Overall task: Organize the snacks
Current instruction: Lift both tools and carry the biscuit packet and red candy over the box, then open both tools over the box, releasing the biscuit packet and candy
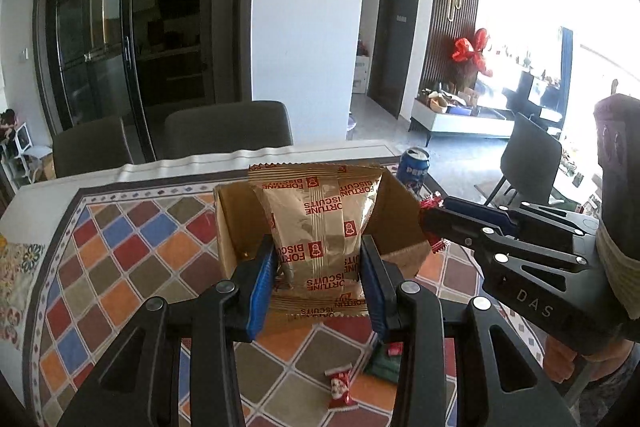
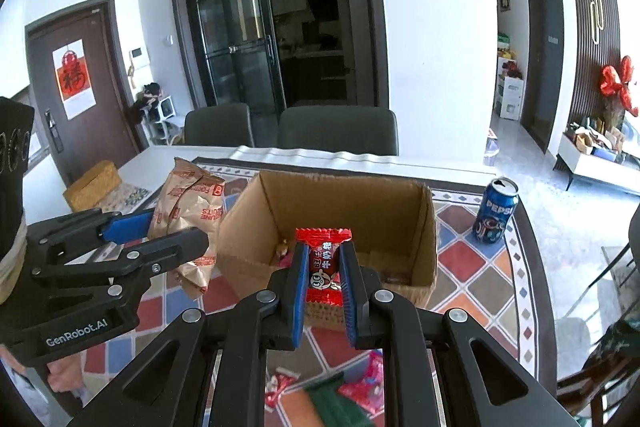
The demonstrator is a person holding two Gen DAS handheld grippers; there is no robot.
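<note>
Clamped between the blue pads of my left claw [image 1: 318,267] is a gold biscuit packet [image 1: 316,223], printed in red with "Fortune Biscuits" upside down; the pads press its lower sides and it hangs above the tabletop [image 1: 132,247], in front of the open cardboard box [image 1: 230,223]. My right claw [image 2: 323,277] is closed tight on a small red candy [image 2: 323,263], whose crimped top edge stands up above the pads, just at the near wall of the same box. From the left wrist view the right claw reaches in from the right, its tip by the right-hand wall of the box, a scrap of red wrapper showing at the tip. From the right wrist view the left claw comes in from the left with the gold packet held just left of the box.

Below my claws, on the patterned cloth of coloured diamonds, lie loose sweets: a red-wrapped candy [image 1: 340,389] and a dark green packet [image 1: 384,367] with more red wrappers beside it. Inside the box a few small items rest on the floor near the left wall; I cannot tell what they are.

Farther right on the tabletop stands a blue Pepsi can [image 2: 494,211], upright and well apart from the box. Beyond the far edge are two dark chairs [image 2: 338,131], then glass doors.
</note>
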